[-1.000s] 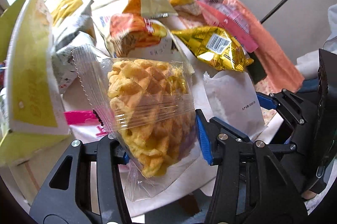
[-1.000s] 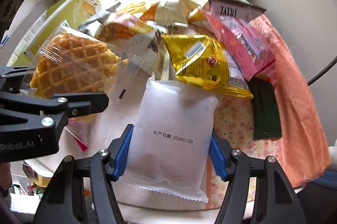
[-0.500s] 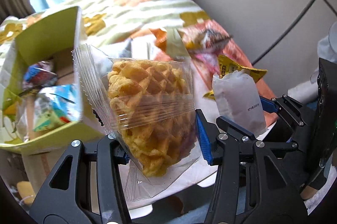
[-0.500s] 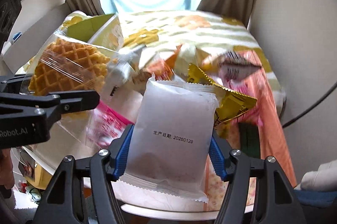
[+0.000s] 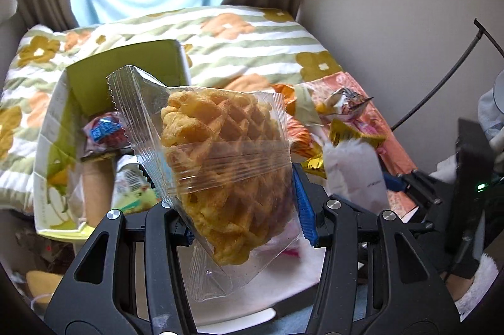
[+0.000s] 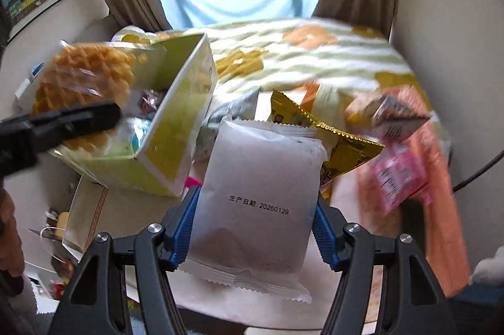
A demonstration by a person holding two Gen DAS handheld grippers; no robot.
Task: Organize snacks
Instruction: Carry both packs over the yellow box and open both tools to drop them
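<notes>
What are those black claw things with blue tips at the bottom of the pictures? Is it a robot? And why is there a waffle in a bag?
It's not a robot. A person holds a grabber tool in each hand, and each tool has a little camera looking out along its two fingers. So one picture comes from the left tool, the other from the right.

The left gripper is squeezing a clear bag with a waffle inside. The right gripper is squeezing a white packet with a printed date.

Behind them, more snack packets, like a gold one and a pink one, lie in a pile. To the left stands an open green box with a few snacks already inside. The person is tidying the snacks.
</notes>
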